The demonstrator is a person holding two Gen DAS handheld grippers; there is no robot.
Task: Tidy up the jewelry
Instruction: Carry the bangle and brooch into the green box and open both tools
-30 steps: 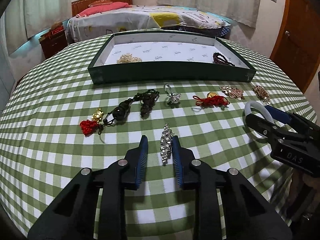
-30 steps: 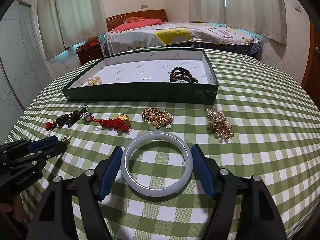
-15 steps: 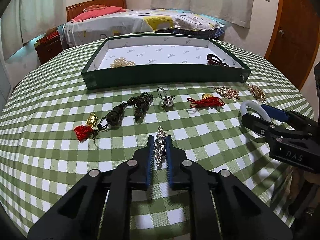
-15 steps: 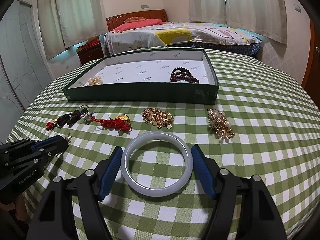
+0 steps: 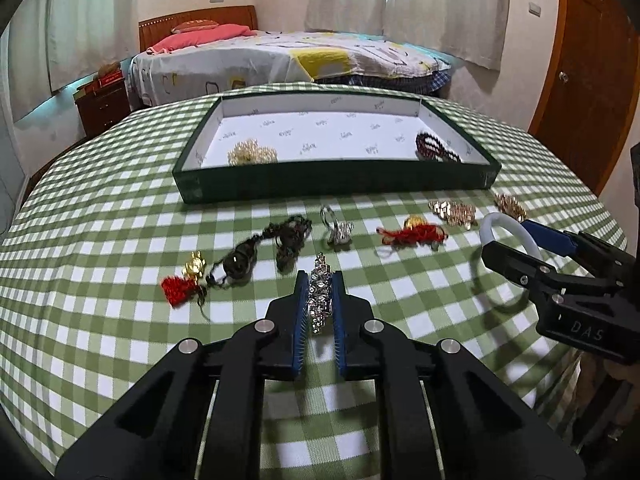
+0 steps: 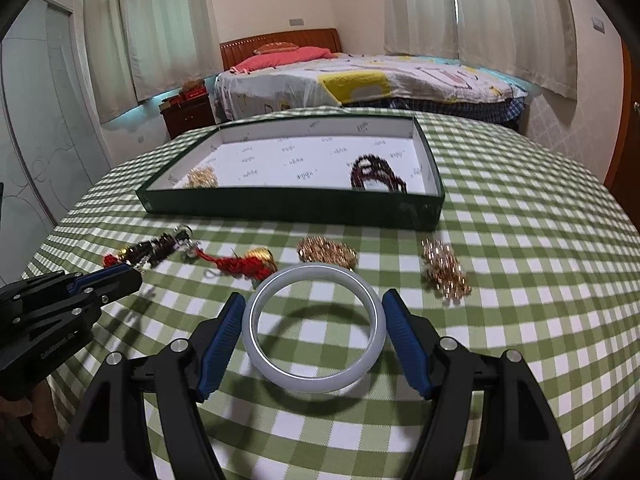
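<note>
On the round table under a green-and-white checked cloth [image 5: 120, 208], the left gripper [image 5: 319, 280] has just closed its blue-padded jaws and now pinches a long silver rhinestone brooch [image 5: 319, 294], which stands lengthwise between the pads with its tip past the fingertips. To its right the right gripper [image 6: 312, 308] is spread wide around a pale white jade-like bangle [image 6: 314, 328]; the bangle looks raised off the cloth, casting a shadow, and the pads [image 6: 222, 336] sit against or just beside its rim, so whether they truly clamp it cannot be told. Beyond both grippers lies a row of loose pieces: a red tassel with a gold charm and dark bead cord [image 5: 228, 268], a silver ring [image 5: 338, 228], a red knotted cord with a gold coin [image 5: 412, 232], a gold chain cluster [image 6: 326, 250] and a gold beaded brooch [image 6: 444, 270]. Behind the row, well apart from the grippers, sits a shallow dark green tray with a white printed lining [image 5: 336, 184], holding a pale gold pearl cluster [image 5: 252, 155] at its left and a dark red bead bracelet [image 6: 374, 176] at its right; the middle of its floor is bare. Open cloth runs along the near and right edges of the table. Past the table stand a bed with a patterned quilt and pink pillow [image 6: 360, 76], pale curtains [image 6: 420, 8], a small wooden nightstand [image 5: 102, 104] and a brown wooden door [image 5: 592, 80].
</note>
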